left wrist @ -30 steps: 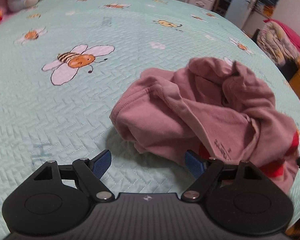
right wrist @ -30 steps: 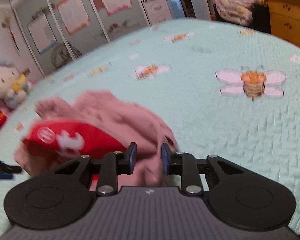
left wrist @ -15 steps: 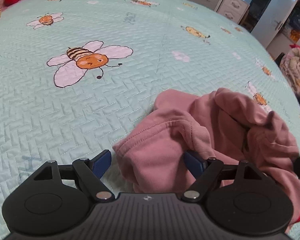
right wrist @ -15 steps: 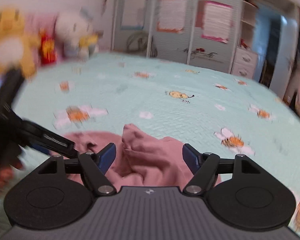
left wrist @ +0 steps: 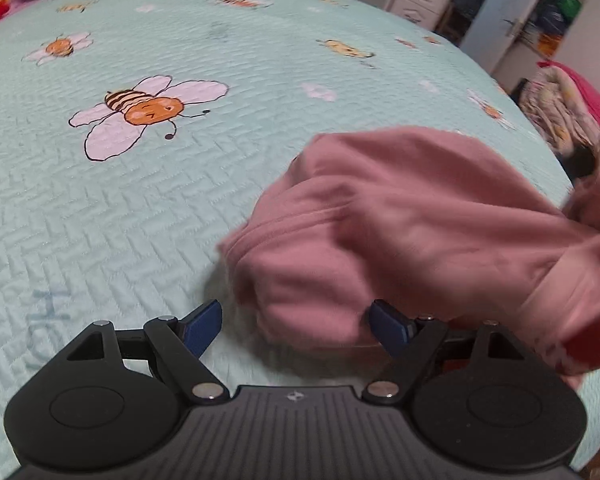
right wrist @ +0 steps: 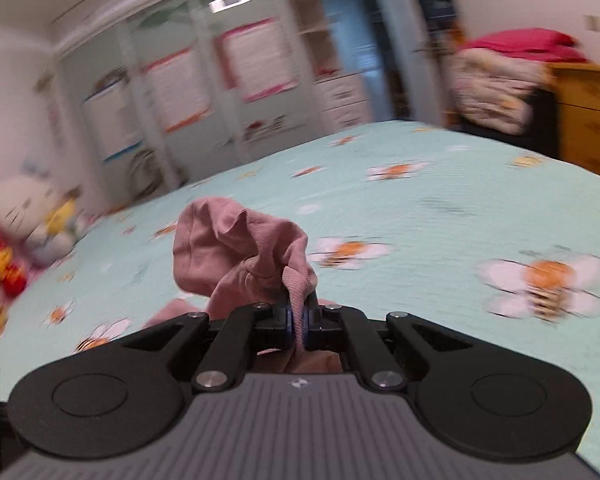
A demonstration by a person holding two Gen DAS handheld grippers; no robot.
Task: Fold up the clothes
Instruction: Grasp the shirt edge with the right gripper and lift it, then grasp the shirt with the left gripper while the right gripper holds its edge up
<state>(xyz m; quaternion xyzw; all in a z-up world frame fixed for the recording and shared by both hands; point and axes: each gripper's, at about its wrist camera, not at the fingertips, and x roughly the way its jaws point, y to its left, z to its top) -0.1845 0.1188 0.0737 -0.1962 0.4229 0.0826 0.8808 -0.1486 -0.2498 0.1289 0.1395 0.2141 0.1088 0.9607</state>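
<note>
Mint-green quilted bedspread (left wrist: pixel 180 208) printed with bees fills both views, with plush toys (right wrist: pixel 28 224) at its far edge and wardrobe doors (right wrist: pixel 188 92) behind. On it lies a pink garment (left wrist: pixel 400 220) — bunched, one part stretched off toward the right. The left gripper (left wrist: pixel 296 320) hangs over its near edge, jaws wide apart and not pressing it. The right gripper (right wrist: pixel 298 316) has just been closing — its jaws now pinch a fold of the garment, lifted above the bed.

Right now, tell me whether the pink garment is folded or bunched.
Bunched: the pink garment lies crumpled, one edge pinched in the right hand-held gripper.
</note>
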